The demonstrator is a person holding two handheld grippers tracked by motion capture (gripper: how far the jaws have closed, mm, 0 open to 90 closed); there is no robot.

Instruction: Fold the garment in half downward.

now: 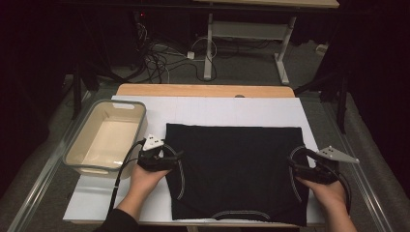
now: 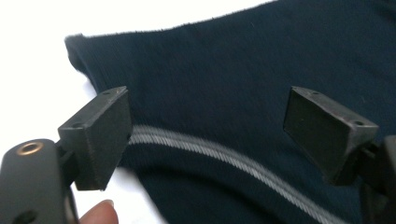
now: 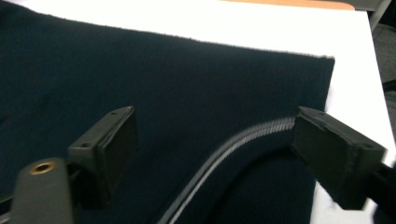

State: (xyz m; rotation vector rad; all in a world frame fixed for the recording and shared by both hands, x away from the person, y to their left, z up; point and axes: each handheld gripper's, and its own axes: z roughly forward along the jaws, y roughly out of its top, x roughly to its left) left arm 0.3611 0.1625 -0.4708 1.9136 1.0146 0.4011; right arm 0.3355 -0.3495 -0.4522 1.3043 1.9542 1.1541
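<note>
The left gripper [image 1: 170, 157] has its jaws spread, nothing between the pads; in the left gripper view they stand wide over dark cloth with a pale grey stitched band running beneath them. The right gripper [image 1: 296, 163] is spread too, its jaws apart above the same cloth, a curved grey seam passing between them without being pinched.

The garment [image 1: 237, 169] is black (dark navy close up), folded flat into a rough rectangle, with thin light seams curving near both side edges and along the near edge. It lies on the white mat [image 1: 217, 108] covering the table [image 1: 203, 90]. The left gripper sits at its left edge, the right gripper at its right edge. A beige tub [image 1: 81, 145] stands just left of the garment, beside the left hand [image 1: 145, 180].
</note>
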